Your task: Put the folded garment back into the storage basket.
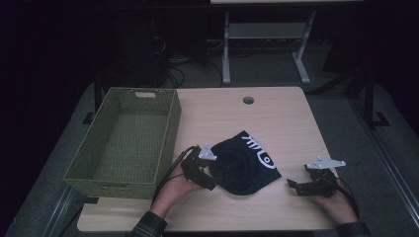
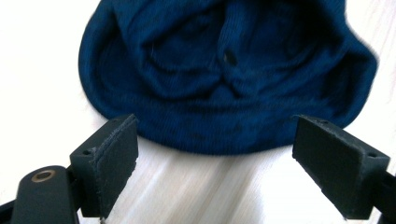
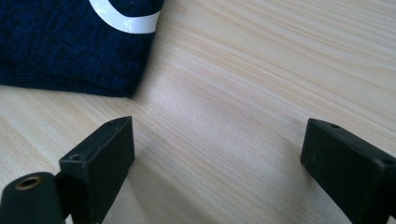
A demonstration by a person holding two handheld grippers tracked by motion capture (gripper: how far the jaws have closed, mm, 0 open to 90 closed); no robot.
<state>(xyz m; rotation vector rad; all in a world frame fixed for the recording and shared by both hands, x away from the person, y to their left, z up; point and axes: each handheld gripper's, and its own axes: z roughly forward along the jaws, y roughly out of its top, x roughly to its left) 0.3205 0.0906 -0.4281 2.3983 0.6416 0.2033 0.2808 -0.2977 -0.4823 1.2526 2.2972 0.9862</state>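
Note:
A dark navy knitted garment (image 1: 244, 163) with white lettering lies bunched on the wooden table (image 1: 276, 118), near its front middle. My left gripper (image 1: 210, 178) sits at the cloth's left edge, open, its jaws spread just short of the folded navy fabric (image 2: 224, 74). My right gripper (image 1: 295, 185) rests on the table to the right of the cloth, open, with bare wood between its jaws. In the right gripper view a corner of the navy cloth (image 3: 70, 42) with a white curved mark lies ahead to the left.
A green woven basket (image 1: 170, 126) stands empty on the table's left side, close to my left hand. A round cable hole (image 1: 248, 100) is at the table's far edge. White desk legs (image 1: 226, 49) and cables stand on the floor beyond.

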